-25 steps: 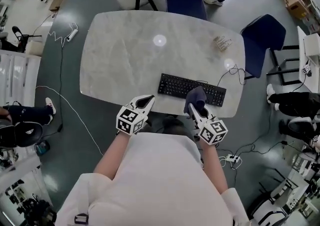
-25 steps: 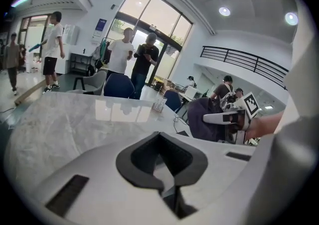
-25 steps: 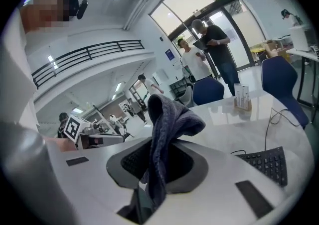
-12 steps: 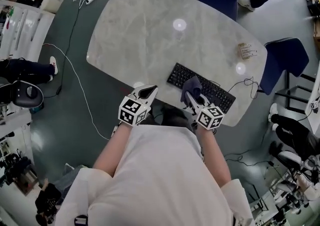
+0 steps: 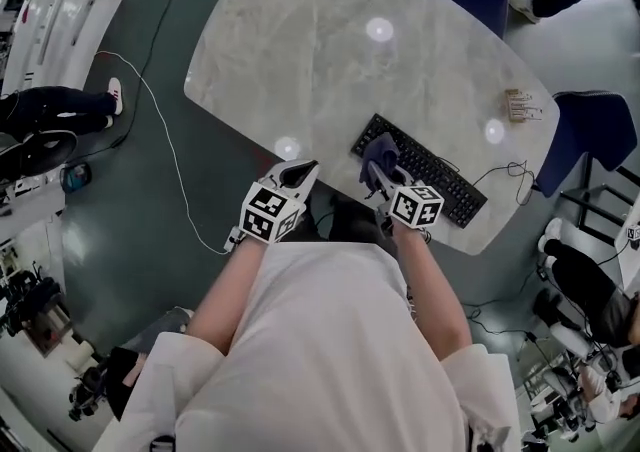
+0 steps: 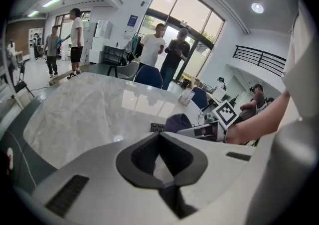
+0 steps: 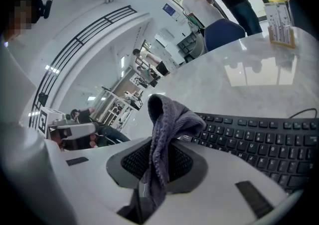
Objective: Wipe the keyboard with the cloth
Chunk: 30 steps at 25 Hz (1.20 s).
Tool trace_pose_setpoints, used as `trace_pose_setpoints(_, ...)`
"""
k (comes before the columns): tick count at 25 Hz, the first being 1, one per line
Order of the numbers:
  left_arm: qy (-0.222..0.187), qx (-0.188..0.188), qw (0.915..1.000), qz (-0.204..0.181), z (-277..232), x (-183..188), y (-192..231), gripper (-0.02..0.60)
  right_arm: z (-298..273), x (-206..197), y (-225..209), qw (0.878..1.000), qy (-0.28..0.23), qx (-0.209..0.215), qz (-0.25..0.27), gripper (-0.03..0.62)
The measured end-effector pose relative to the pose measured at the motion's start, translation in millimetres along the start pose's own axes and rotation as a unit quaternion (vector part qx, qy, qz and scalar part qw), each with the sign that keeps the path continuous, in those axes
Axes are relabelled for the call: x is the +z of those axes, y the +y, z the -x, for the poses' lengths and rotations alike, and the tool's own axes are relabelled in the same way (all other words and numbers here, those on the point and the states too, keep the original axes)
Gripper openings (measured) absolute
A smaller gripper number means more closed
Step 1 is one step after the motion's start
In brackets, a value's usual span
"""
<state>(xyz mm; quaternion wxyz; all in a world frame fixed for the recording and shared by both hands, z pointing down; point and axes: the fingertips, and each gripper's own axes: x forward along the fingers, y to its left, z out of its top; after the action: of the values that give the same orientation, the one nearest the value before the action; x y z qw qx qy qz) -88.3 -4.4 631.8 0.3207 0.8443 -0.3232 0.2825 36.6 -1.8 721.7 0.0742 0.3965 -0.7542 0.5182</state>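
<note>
Keyboard (image 5: 440, 188): black, lying at a slant along the near right edge of the desk (image 5: 320, 60), with its left end under the cloth (image 5: 380, 150); its cable (image 5: 505, 170) is curling off the right end.
Cloth: dark grey-purple and knitted; it is hanging bunched out of the right gripper (image 5: 378, 172), one fold standing up and drooping toward the keys. It is sitting over the keyboard's left end, though I cannot tell from these angles whether it is pressing on the keys.
Right gripper: its jaws are clamping the cloth between their pads; it is pointing away from the person (image 5: 330, 340) and downward, over the keyboard's left end.
Left gripper (image 5: 300, 173): its jaws are pressing together with nothing between them; it is hovering at the desk's near edge, left of the keyboard and apart from it.
Desk: pale, marble-patterned, with rounded corners; it is reflecting ceiling lights as bright spots.
Small stand (image 5: 522, 105): holding papers, it is standing near the desk's far right edge, beyond the keyboard.
Person: wearing a white top and reaching both forearms forward, one gripper in each hand.
Chair (image 5: 590, 130): blue, standing just off the desk's right side.
Bystanders (image 6: 157, 52): several are standing beyond the desk's far side.
</note>
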Motion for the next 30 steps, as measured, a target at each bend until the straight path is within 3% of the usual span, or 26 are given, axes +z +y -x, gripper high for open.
trace_pose_setpoints(7, 0.013, -0.006, 0.9999, 0.005, 4.7, -8.4, 10.7, 0.007, -35.4, -12.6, -10.5, 0.999, 0.012, -0.018, -0.037, 0.081)
trace_pose_setpoints(16, 0.028, -0.023, 0.9993, 0.004, 4.1, -15.2, 10.1, 0.007, -70.0, -16.2, -20.0, 0.998, 0.023, -0.043, -0.045, 0.081)
trace_pose_setpoints(30, 0.056, -0.039, 0.9974, -0.023, -12.4, -23.5, -2.7, 0.006, -18.5, -35.7, -76.4, 0.988, 0.018, -0.131, -0.078, 0.080)
